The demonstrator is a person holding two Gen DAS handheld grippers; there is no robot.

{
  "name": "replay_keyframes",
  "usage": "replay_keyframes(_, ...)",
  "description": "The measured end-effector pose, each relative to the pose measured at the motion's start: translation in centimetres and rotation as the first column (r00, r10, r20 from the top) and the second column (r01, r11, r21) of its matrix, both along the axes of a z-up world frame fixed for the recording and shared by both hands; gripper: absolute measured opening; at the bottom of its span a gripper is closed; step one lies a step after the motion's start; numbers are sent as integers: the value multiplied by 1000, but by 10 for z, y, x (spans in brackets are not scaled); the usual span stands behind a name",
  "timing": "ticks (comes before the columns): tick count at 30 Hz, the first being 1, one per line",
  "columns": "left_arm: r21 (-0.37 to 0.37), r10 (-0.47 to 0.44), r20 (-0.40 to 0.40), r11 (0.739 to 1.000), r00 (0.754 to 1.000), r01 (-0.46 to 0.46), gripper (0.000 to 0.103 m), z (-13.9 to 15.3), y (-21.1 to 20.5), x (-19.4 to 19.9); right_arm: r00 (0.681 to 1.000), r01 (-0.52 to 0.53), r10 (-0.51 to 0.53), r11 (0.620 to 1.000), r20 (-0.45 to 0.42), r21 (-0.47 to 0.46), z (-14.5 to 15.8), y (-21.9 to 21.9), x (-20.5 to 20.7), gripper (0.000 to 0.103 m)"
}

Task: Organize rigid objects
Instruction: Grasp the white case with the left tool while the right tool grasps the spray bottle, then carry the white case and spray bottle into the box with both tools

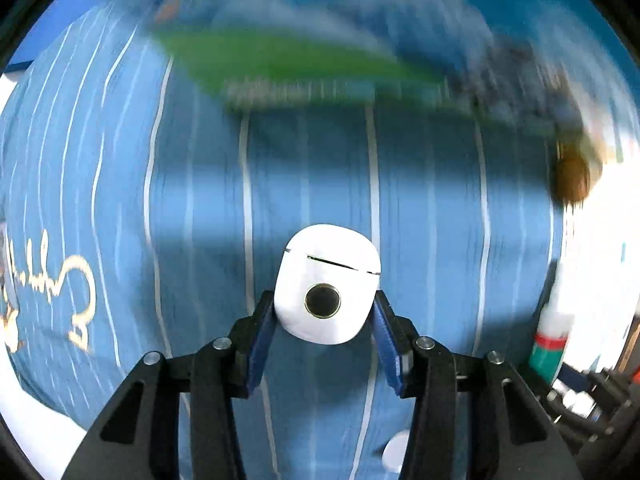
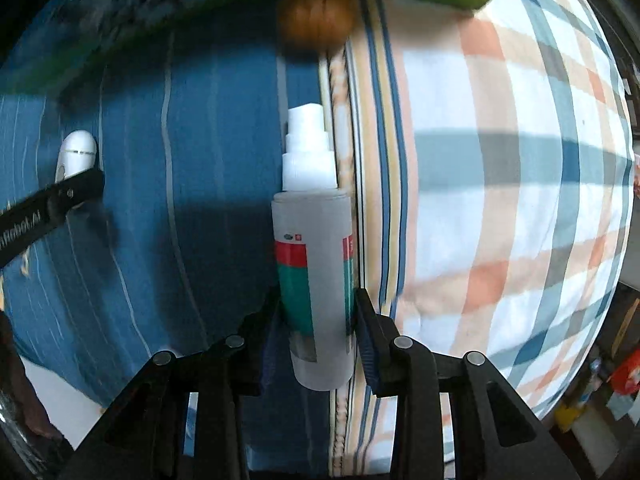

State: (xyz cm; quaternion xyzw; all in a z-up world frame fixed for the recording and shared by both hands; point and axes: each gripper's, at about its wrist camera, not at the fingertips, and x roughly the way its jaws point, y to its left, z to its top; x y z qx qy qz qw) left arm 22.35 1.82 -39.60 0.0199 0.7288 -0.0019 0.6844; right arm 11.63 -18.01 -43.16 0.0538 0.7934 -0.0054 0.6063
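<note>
- The blue striped bedcover [image 1: 320,168] underlies everything; a checked quilt [image 2: 500,200] adjoins it.
- A blurred green box [image 1: 280,64] lies beyond, probably the destination.
- The right gripper [image 2: 318,320] clamps a spray bottle [image 2: 312,264] above the bedcover's edge.
- The left gripper [image 1: 326,320] pinches a white earbud case [image 1: 328,284] over the bedcover.
- Both items look carried, neither stowed yet.

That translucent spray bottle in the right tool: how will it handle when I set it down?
The translucent plastic spray bottle with the white cap looks tall and narrow, so it probably tips easily on soft bedding. Its smooth round wall may slip or roll if laid down. It seems rigid and light.
</note>
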Motion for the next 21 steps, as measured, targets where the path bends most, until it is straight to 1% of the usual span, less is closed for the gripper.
replay_keyframes(2, 13, -7, -10, 1000, 1000, 7, 44, 0, -3, -19, 1000, -20, 20, 1000, 4, -12, 1, 1, -12, 36)
replay_keyframes(4, 14, 5, -27, 1000, 1000, -5, 44, -3, -2, -40, 999, -33, 33, 999, 10, -23, 2, 3, -21, 36)
replay_keyframes(7, -4, 35, -56, 999, 998, -35, 44, -11, 0, -62, 999, -35, 36, 999, 24, -40, 1, 8, -32, 36)
replay_keyframes(8, -6, 41, -50, 999, 998, -42, 44, -12, -1, -66, 999, -29, 30, 999, 28, -43, 1, 10, -33, 36)
replay_keyframes(10, 3, 32, -42, 1000, 999, -31, 44, -13, -1, -69, 1000, -17, 18, 999, 25, -47, -1, 9, -37, 36)
replay_keyframes(13, 3, 31, -48, 1000, 998, -31, 44, -14, -7, -64, 1000, 4, -3, 999, 12, -36, -1, 9, -26, 38)
replay_keyframes(14, 5, 28, -49, 1000, 998, -28, 44, -14, -10, -59, 1000, 6, -6, 999, 5, -35, 0, -1, -22, 39)
replay_keyframes(17, 11, 23, -45, 1000, 999, -22, 44, -11, -15, -52, 1000, 4, -5, 999, -29, -40, -2, -3, -26, 40)
replay_keyframes(18, 13, 23, -42, 1000, 999, -23, 44, -11, -16, -52, 999, 4, -5, 999, -38, -39, -2, -6, -21, 40)
replay_keyframes(19, 12, 26, -39, 1000, 999, -26, 44, -13, -14, -67, 999, 1, -3, 999, -44, -38, -3, -6, -19, 40)
replay_keyframes(21, 10, 31, -35, 999, 999, -30, 44, -9, -11, -68, 998, -2, 0, 1000, -56, -29, -4, -7, -17, 40)
